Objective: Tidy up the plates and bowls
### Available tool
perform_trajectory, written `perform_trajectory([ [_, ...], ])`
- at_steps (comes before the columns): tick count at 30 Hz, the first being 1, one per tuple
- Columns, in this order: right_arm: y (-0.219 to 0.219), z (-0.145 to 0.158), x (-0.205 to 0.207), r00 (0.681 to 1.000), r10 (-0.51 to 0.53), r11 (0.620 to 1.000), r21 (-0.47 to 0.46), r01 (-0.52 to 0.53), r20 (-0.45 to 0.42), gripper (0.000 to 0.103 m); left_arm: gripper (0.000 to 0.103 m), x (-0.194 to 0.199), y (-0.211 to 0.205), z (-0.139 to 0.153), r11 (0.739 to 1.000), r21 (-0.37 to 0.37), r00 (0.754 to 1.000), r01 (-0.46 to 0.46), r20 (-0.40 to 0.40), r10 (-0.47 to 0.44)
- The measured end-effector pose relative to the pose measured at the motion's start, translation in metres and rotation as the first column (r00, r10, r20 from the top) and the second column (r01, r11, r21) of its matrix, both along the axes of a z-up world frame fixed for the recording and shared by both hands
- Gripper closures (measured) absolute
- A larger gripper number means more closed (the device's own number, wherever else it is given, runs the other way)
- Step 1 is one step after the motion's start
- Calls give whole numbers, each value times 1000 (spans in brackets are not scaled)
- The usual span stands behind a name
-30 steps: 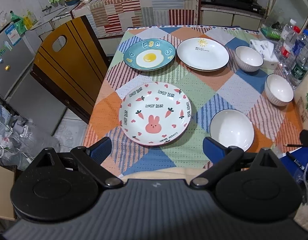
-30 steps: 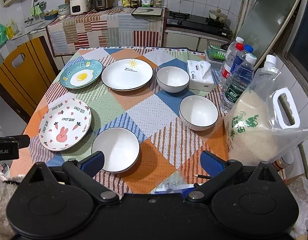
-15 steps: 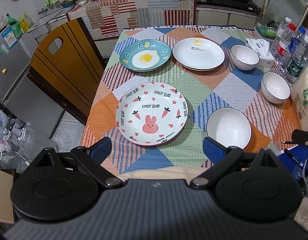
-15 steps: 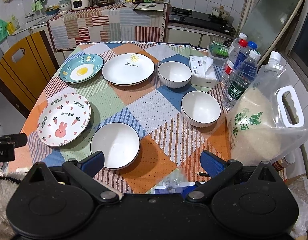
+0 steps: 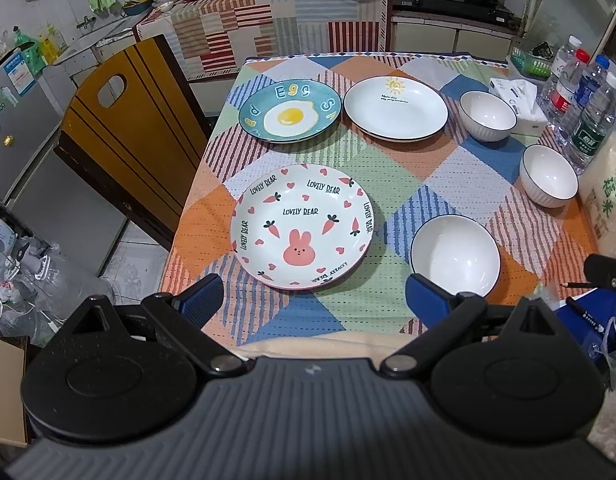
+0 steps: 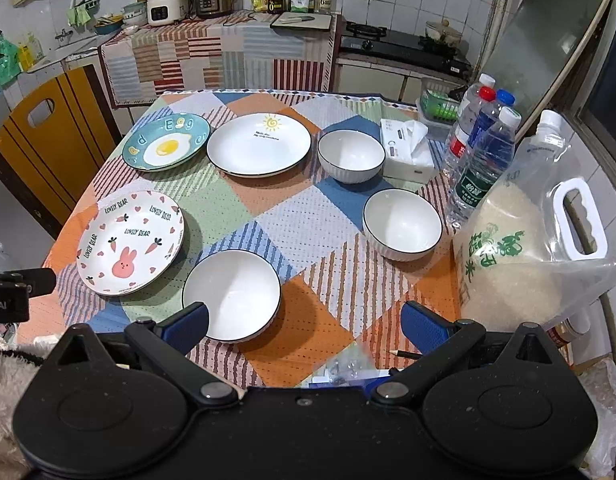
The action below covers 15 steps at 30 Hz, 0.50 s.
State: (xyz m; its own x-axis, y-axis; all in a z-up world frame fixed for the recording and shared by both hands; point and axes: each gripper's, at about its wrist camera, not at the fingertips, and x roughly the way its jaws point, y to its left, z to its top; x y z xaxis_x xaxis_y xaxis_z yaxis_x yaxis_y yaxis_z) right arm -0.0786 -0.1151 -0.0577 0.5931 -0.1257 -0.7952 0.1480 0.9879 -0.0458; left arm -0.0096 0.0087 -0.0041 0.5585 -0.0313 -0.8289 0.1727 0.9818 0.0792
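Three round ceramic plates, rabbit-print [image 5: 301, 232], blue egg-print [image 5: 289, 112] and white sun-print [image 5: 396, 109], lie apart on the patchwork tablecloth [image 5: 388, 176]; three white bowls [image 6: 231, 294] stand rightward. Left gripper [image 5: 310, 300] and right gripper [image 6: 303, 322] hover spread wide, holding nothing

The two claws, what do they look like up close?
Left claw: matte black body with a ribbed grey top, two round black hubs, silver pivot bolts and blue ribbed finger pads. Right claw: the same build, dust-speckled, beside a fluffy cream sleeve.
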Motion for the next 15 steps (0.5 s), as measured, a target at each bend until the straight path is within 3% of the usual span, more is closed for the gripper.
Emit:
perform_trajectory([
  [10, 4, 5, -8, 998, 6, 1000, -13, -5, 66, 0, 4, -2, 8, -2, 999, -41, 1000, -23, -5, 23],
  [15, 0, 8, -9, 997, 27, 998, 47, -31, 69, 0, 4, -2, 11, -3, 999, -43, 1000, -29, -7, 29],
])
